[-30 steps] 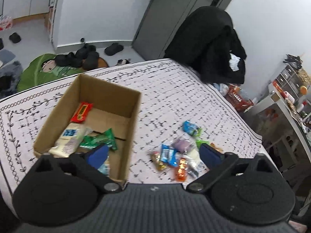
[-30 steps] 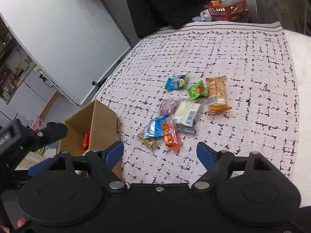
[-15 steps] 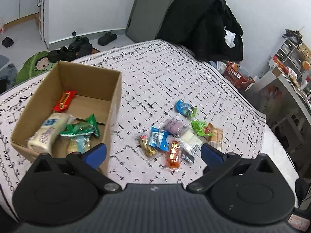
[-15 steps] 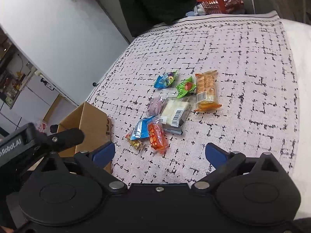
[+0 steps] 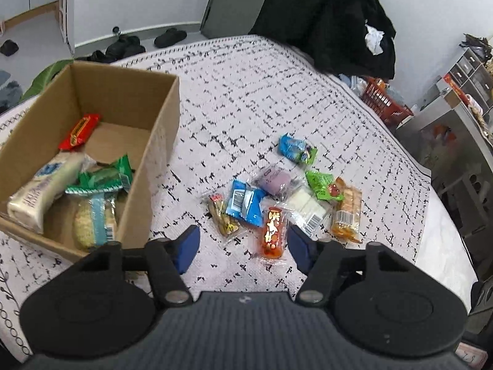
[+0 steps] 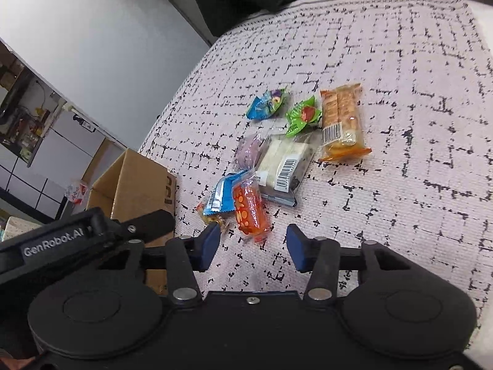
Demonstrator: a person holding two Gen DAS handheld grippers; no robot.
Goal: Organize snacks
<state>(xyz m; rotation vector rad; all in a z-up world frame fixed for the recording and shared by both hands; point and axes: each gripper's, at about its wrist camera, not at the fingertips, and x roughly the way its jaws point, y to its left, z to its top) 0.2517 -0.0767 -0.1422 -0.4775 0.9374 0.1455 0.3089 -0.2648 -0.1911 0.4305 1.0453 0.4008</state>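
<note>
Both grippers, left gripper and right gripper, just narrowing but still apart on nothing, hovering over the orange snack packet at frame center beside the cardboard box; probably light, crinkly, slippery, so best pinched across its middle.

- pale pink woven bedcover: broken black grid pattern, looped black border
- plain brown cardboard box
- red rectangular wrapper with gold print, inside box
- translucent orange-red packet, yellow-white lettering
- blue foil sachet, white label panel
- bright green crinkled wrapper, red spot, maybe a fruit picture
- clear orange-edged biscuit pack, white barcode
- black gripper bodies, blue finger pads
</note>
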